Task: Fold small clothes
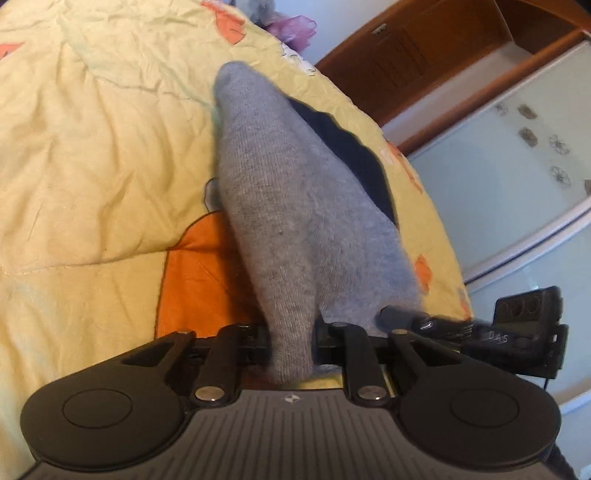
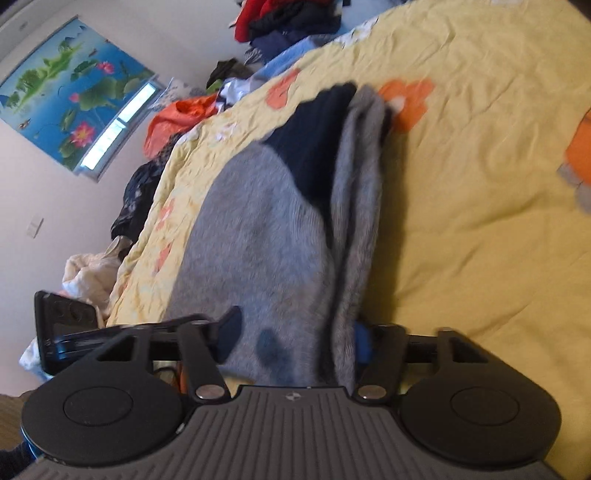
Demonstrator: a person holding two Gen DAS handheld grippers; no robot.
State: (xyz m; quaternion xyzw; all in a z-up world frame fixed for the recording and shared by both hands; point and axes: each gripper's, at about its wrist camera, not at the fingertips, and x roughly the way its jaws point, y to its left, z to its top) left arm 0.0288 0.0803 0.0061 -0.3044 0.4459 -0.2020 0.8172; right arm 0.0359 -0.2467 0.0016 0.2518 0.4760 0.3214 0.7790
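Bed (image 1: 92, 155) with a crumpled yellow quilt printed with orange shapes fills both wrist views. A grey garment (image 1: 280, 206) with a navy part (image 1: 354, 155) is held off the quilt by two grippers, one at each near corner.

In the left wrist view, the left gripper (image 1: 291, 347) sits at 6 o'clock, clamped on a bunched edge of the grey cloth. From there the cloth rises in a long taut ridge toward 12 o'clock, where it ends in a rounded tip. The navy part shows just past the ridge, toward 2 o'clock. At 4 o'clock the right gripper (image 1: 424, 323) pokes in beside the cloth, blurred. Beyond the bed's edge, from 1 to 3 o'clock, stand a brown wooden cabinet (image 1: 424, 55) and a pale glass panel (image 1: 517, 166) with flower marks.

In the right wrist view, the right gripper (image 2: 291, 343) at 6 o'clock is closed on the garment (image 2: 258, 240), which spreads wide on its left side and folds into a narrow doubled strip on the right. The navy part (image 2: 314, 147) lies at the far end, near 12 o'clock. The left gripper (image 2: 225, 328) reaches in from 8 o'clock, its tip against the cloth. A lotus poster (image 2: 74, 99) hangs at 10 o'clock, and heaped clothes (image 2: 288, 22) line the far edge of the bed.
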